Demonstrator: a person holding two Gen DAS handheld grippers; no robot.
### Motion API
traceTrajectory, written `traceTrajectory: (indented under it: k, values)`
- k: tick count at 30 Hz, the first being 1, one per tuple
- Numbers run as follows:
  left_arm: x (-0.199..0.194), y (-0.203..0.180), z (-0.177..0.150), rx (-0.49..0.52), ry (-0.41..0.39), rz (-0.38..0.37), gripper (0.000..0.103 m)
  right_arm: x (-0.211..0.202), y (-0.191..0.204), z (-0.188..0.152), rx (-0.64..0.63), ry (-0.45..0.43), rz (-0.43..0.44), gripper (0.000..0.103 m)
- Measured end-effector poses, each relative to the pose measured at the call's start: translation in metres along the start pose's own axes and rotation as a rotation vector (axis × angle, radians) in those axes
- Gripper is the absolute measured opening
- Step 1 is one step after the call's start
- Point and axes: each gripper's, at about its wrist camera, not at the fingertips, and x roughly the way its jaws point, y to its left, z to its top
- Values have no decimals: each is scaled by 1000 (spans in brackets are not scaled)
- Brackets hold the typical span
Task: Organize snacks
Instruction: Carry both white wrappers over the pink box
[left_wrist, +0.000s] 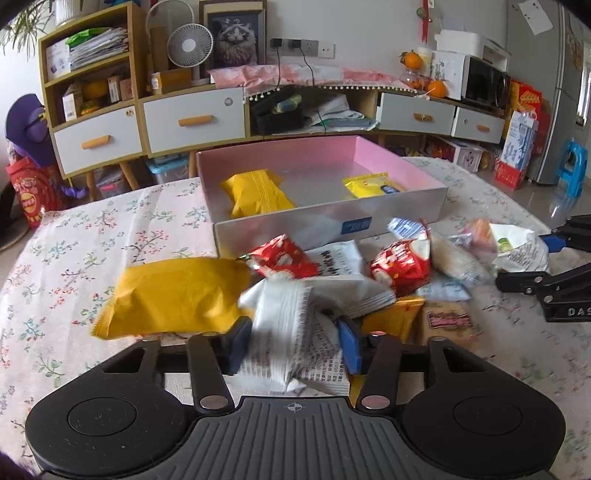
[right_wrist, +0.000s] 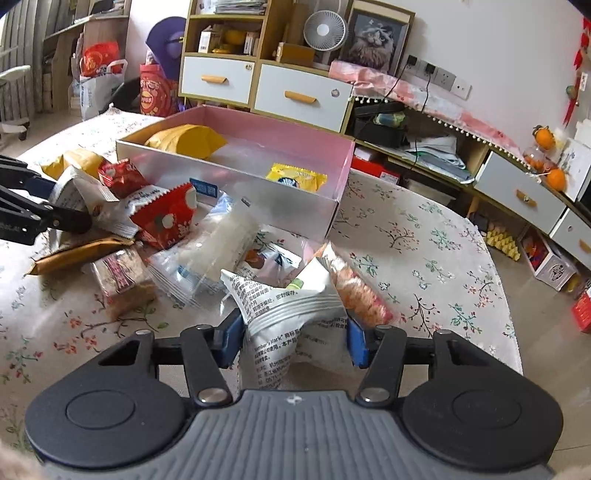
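Note:
A pink-lined box (left_wrist: 406, 206) (right_wrist: 343, 173) stands on the floral tablecloth. It holds an orange packet (left_wrist: 255, 192) (right_wrist: 188, 138) and a yellow packet (left_wrist: 373, 186) (right_wrist: 295, 177). A heap of snack packets lies in front of it, with two red packets (left_wrist: 400, 264) (left_wrist: 280, 256) among them. My left gripper (left_wrist: 291, 349) has a white printed packet (left_wrist: 291, 332) between its jaws, pads against its sides. My right gripper (right_wrist: 293, 341) likewise has a white printed packet (right_wrist: 284, 306) between its jaws. Each gripper shows at the edge of the other's view, the right gripper in the left wrist view (left_wrist: 546, 266) and the left gripper in the right wrist view (right_wrist: 44, 206).
A large orange packet (left_wrist: 173, 295) lies left of the heap. A brown cake bar (right_wrist: 122, 284) and clear packets (right_wrist: 218, 251) lie in the middle. A sideboard with drawers (left_wrist: 192, 122) stands behind the table. The table edge runs along the right (right_wrist: 509, 295).

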Motion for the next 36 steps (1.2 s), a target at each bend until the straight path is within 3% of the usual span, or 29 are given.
traceTrajectory:
  k: [11, 19, 31, 36]
  values:
    - [-11, 7, 9, -112, 38, -2, 41, -13, 1, 16, 53, -48, 30, 51]
    - [-25, 6, 17, -137, 38, -18, 40, -16, 0, 31, 104, -76, 66, 51]
    - [-35, -16, 48, -133, -23, -59, 40, -13, -2, 58, 188, -119, 74, 51]
    - [-19, -15, 64, -196, -28, -73, 40, -4, -6, 69, 264, -117, 84, 52]
